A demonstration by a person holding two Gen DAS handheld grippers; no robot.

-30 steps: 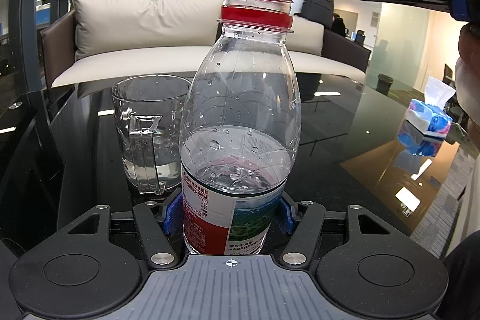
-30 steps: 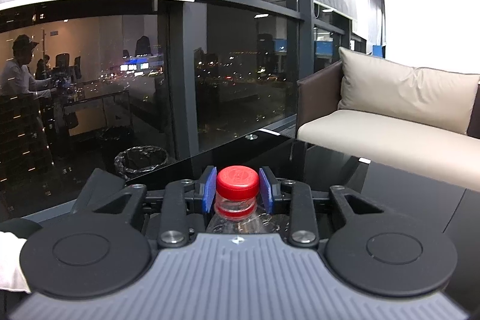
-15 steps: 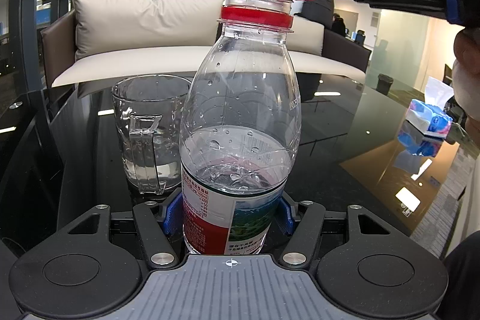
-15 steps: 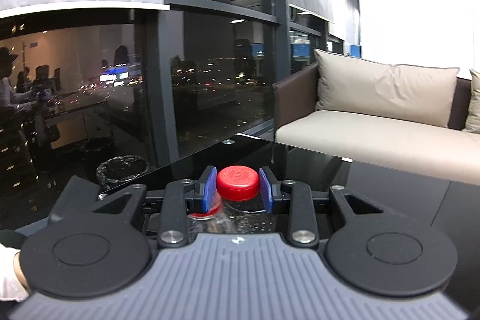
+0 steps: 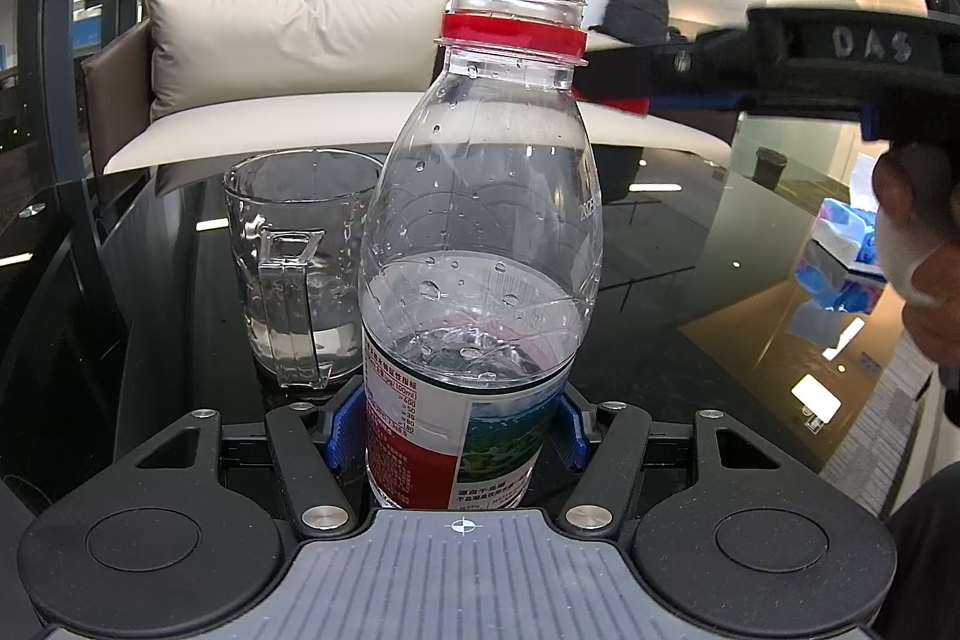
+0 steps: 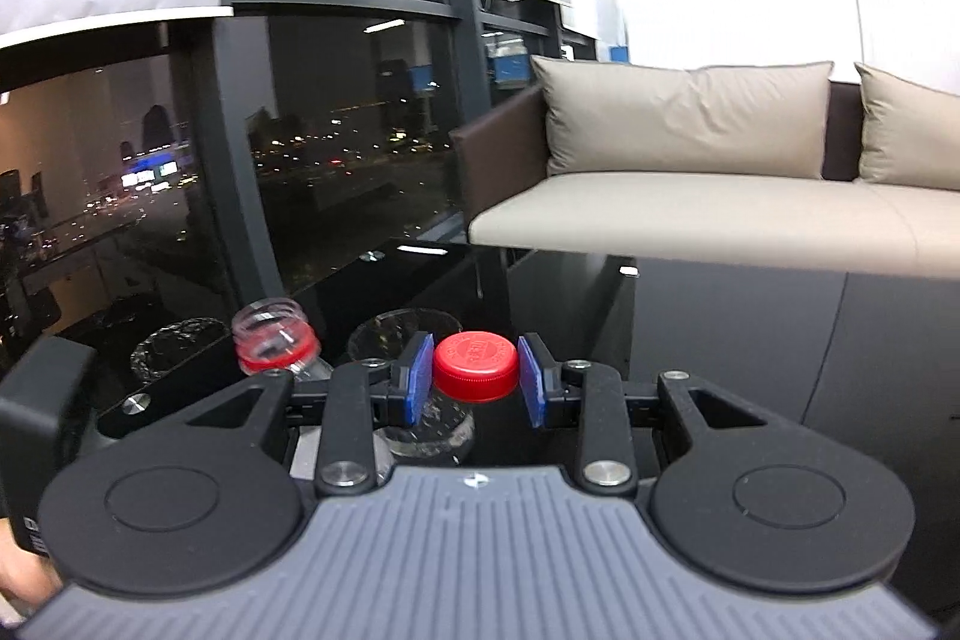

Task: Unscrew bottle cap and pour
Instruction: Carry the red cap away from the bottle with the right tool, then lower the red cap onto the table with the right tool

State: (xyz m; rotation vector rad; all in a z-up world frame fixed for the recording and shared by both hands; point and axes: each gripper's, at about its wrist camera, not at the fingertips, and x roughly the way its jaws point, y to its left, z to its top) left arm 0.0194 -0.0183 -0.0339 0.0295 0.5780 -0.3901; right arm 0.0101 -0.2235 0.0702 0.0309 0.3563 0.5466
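Between the blue pads of the left gripper [image 5: 456,433] stood the water bottle [image 5: 480,244], upright on the black glass worktop [image 5: 690,280], with both pads pressed against its labelled lower body. Its mouth was uncapped; only the red tamper ring [image 5: 513,37] remained around the neck. Water filled roughly the lower half of the bottle, and droplets clung to the inner wall above the water line. Just behind the bottle and to its left stood a clear glass mug [image 5: 300,268], upright, handle facing the camera, with a shallow layer of water in its base; whether mug and bottle touched could not be determined. To the right of the bottle's neck, at about shoulder height and clear of the mouth, the right gripper [image 6: 475,379] was held by the person's hand [image 5: 918,244]. In the right wrist view that gripper was closed on the red cap [image 6: 476,366], both blue pads bearing on the cap's sides, top face up. In the same view the open bottle mouth lay to the left of the cap and apart from it, with the mug's rim between and below them. Beyond the bottle a beige sofa [image 5: 288,70] ran along the far edge of the worktop. Well to the right of the bottle, near the worktop's edge, sat a blue and white tissue pack [image 5: 852,232].
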